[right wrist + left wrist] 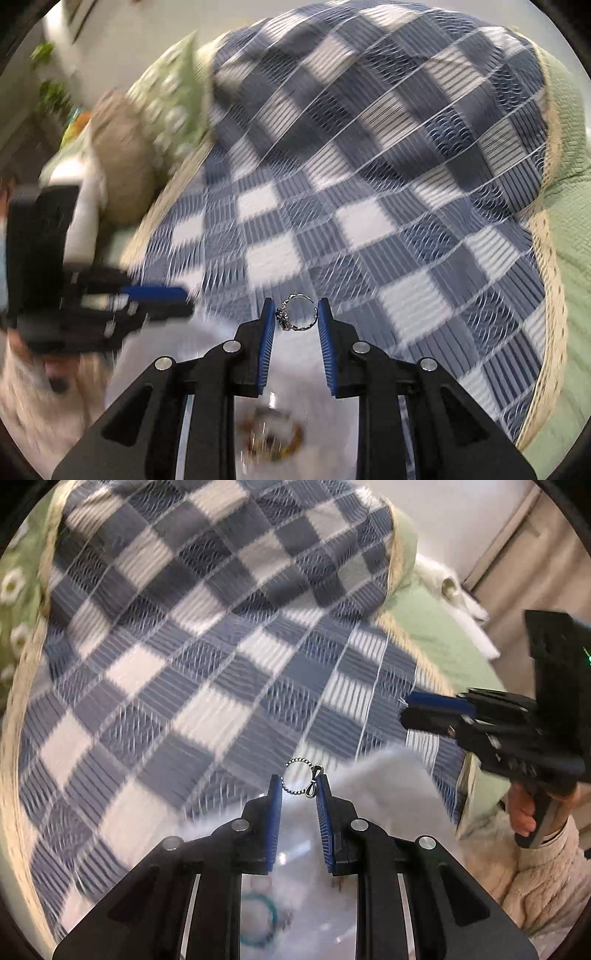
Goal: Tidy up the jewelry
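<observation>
Beaded ring [301, 778] pinched in left tool [300, 786]; knobbly open-band ring [297, 312] in right tool [295, 314].

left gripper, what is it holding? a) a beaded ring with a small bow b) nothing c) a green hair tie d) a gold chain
a: the left gripper is shut on the beaded ring with a small bow, pinched between its blue fingertips over the checkered blanket.

Both wrist views look down jaws, close over shared checkered blanket [207, 657].
</observation>
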Available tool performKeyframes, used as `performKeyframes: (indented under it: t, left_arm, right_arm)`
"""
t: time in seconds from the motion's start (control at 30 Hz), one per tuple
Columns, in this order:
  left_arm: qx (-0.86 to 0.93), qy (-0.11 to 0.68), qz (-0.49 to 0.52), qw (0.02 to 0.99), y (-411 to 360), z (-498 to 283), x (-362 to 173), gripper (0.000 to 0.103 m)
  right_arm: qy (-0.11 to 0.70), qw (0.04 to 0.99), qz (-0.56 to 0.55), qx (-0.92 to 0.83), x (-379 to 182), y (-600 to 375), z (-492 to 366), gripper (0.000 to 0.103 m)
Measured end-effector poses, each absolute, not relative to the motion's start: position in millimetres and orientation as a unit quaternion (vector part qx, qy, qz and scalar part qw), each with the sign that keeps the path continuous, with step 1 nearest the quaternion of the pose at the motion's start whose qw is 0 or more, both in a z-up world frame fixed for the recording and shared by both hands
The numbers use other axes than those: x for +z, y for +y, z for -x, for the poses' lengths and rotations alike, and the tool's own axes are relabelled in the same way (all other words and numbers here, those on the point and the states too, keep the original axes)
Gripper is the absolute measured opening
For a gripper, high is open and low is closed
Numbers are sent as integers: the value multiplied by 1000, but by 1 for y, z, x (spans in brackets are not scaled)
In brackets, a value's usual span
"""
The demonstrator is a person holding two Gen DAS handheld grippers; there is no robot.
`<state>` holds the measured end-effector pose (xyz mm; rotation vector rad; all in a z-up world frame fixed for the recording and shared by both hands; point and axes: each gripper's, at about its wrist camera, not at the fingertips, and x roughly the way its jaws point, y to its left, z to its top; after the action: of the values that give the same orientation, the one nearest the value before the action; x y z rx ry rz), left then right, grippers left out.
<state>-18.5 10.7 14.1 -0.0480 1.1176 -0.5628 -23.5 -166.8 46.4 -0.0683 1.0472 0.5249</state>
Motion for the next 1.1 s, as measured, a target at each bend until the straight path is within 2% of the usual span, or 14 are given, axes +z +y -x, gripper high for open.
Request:
performKeyframes:
  t: [0.4, 0.8, 0.83, 0.87, 0.9, 0.93, 0.97, 1.03, 1.1]
  left_arm:
    - [-239, 582, -75, 774, 3, 61, -57, 18]
    - [-227, 571, -117, 780, -8, 64, -60, 19]
    - [-225, 572, -118, 780, -8, 63, -60, 22]
    - [-222, 573, -118, 780, -8, 62, -61, 31]
    - [-218, 573, -116, 781, -7, 62, -60, 39]
    - [-217, 572, -112, 783, -7, 62, -59, 48]
    - [-219, 569, -109, 785, -6, 63, -56, 52]
    - [-231, 553, -109, 793, -7, 67, -45, 54]
    - [-231, 539, -107, 803, -4, 71, -34, 69]
  right_arm:
    - [569, 776, 120, 244, -31, -140, 75, 24]
    - [560, 774, 153, 253, -31, -129, 82, 26]
    - [558, 775, 152, 252, -29, -130, 83, 33]
    - [555, 779, 151, 250, -27, -131, 83, 45]
    - [552, 782, 148, 249, -25, -132, 83, 48]
    - [549, 784, 144, 251, -22, -133, 84, 49]
    - [548, 785, 142, 252, -20, -134, 85, 49]
    - [539, 792, 132, 254, -11, -139, 87, 49]
    - [533, 798, 124, 253, -4, -145, 89, 49]
